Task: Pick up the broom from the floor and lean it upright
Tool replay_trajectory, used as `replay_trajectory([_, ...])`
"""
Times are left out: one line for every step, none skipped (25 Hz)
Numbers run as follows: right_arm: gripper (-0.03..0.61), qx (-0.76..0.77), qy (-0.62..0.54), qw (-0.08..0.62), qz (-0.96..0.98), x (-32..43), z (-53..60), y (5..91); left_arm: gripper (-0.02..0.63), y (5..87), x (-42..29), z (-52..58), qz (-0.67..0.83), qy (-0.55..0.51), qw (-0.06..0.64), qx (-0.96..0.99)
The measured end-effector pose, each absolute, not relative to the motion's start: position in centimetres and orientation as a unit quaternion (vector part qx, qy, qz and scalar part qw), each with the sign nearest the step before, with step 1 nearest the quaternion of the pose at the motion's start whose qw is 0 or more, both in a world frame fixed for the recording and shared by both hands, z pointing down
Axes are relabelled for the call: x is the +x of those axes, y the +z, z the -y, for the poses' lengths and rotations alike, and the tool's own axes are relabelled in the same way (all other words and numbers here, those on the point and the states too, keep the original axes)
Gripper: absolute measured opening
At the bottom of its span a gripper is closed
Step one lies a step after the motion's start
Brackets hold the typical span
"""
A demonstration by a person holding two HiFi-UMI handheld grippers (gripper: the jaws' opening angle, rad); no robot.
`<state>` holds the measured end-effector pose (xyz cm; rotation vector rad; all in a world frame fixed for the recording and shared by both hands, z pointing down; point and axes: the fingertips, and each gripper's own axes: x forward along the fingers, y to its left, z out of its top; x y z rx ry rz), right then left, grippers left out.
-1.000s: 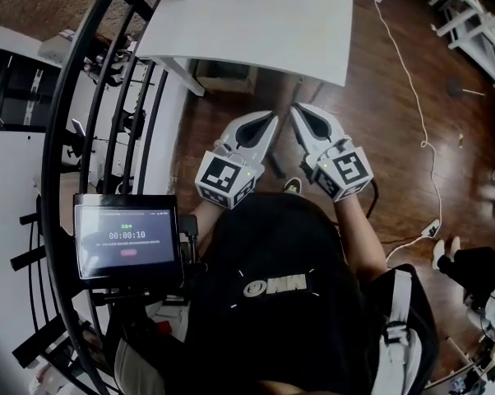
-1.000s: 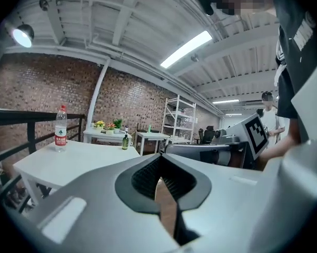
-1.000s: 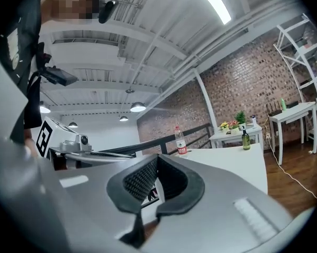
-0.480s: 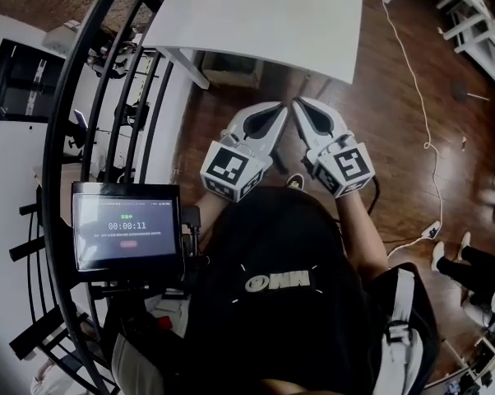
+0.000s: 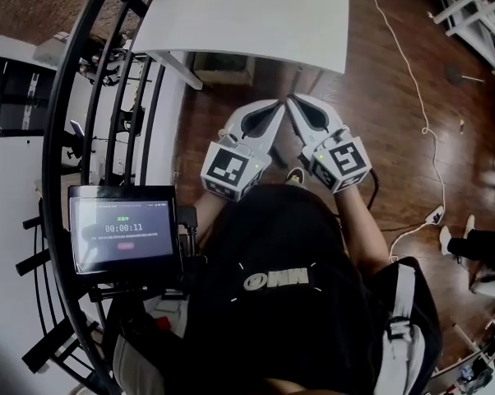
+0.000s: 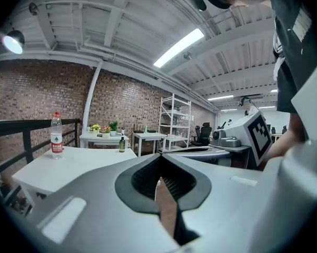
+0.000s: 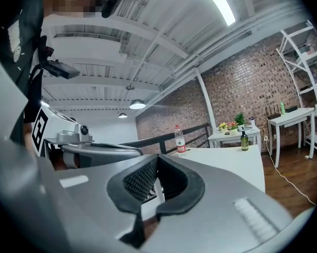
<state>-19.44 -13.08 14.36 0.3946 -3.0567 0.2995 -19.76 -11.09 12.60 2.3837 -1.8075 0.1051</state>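
- The left gripper (image 5: 272, 108), a grey two-jaw tool with a marker cube at its back, has its ribbed black pads pressed together. Only a sliver of brown floor shows through the slot behind them, so it carries nothing.
- The right gripper (image 5: 294, 103), its twin, is pressed together in the same way and is also empty.
- Both are held level in front of the person's chest with their tips almost meeting. I read this as a neutral, parked pose, since neither gripper points down at the floor or at any object.
- The broom shows in no view. It is not on the dark wooden plank floor (image 5: 379, 122) around the person's feet, under the table, or against the railing, so I cannot tell where it is.
- Empty, closed grippers with the broom out of sight fit two cases equally: the broom lying on floor outside the frames, or already leaning upright somewhere outside them.
- The white rectangular table (image 5: 256, 15) stands just ahead of the grippers. On it are a clear plastic bottle with a red cap and label (image 6: 56, 135) and a small dark glass bottle (image 6: 122, 144).
- The black metal railing (image 5: 91, 81) curves along the person's left side.
- A small black screen showing a timer (image 5: 122, 235) is mounted near it, probably so the person can glance at it.
- A thin white cable (image 5: 408, 81) trails across the floor at the right, and a long handle swung low there could snag it.
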Motion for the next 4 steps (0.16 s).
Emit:
replay_trajectory([0.003,0.128,0.096,0.022,0.987,-19.43,13.2,14.27,0.015,12.48,-19.78,11.23,0.602,0.036,0.073,0.794])
replay_trajectory([0.003,0.129,0.094,0.02,0.987,-19.39,13.39,14.16,0.015,12.31,-19.81,11.41,0.603,0.036,0.071,0.794])
replay_trajectory([0.003,0.13,0.091,0.019,0.987,-19.32,13.6,14.04,0.015,12.12,-19.84,11.6,0.603,0.037,0.069,0.794])
replay_trajectory([0.003,0.131,0.089,0.017,0.987,-19.24,13.84,13.91,0.015,11.94,-19.87,11.8,0.603,0.037,0.066,0.794])
